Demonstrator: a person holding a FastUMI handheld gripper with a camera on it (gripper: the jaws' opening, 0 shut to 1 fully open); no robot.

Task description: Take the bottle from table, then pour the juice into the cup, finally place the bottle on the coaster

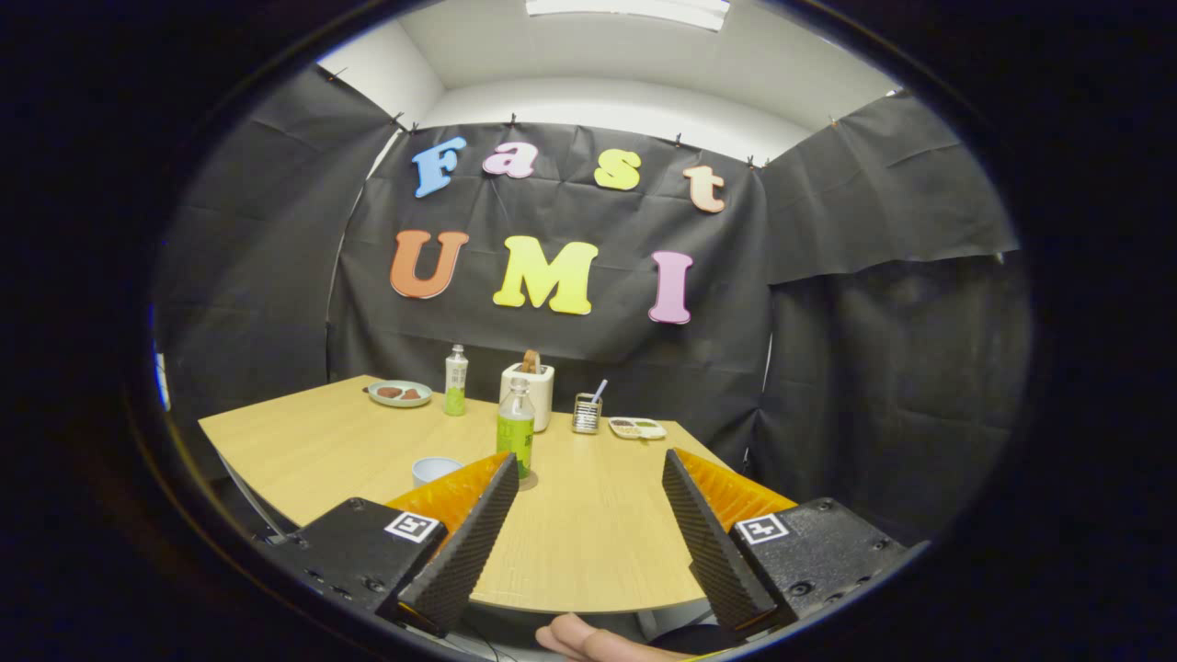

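Black cloth walls close the booth on three sides, with a white ceiling above, and a pale wooden surface (588, 533) fills the lower middle. Its near edge runs just under the jaws, and its left corner juts toward 9 o'clock.

Going left to right: a plate (399, 393) with dark food sits at the far left edge, around 11 o'clock from the jaws. Just beside it stands a second bottle (455, 381), white-capped with a green band; its label is too small to read. A cup (433, 470), pale and round, sits near the left finger (460, 542), partly hidden behind it. The bottle (516, 428), with a green label that cannot be read, stands on a coaster (528, 482) right at the left finger's tip, at about 12 o'clock. Behind it is a white box (536, 393), then a small metal holder (586, 414), then a dish (637, 428) near the far right edge.

The gripper (588, 469) hangs over the near edge with jaws wide, holding nothing; bare wood lies open between them. Each finger block carries a square black-and-white marker. A hand (588, 642) shows below at 6 o'clock.
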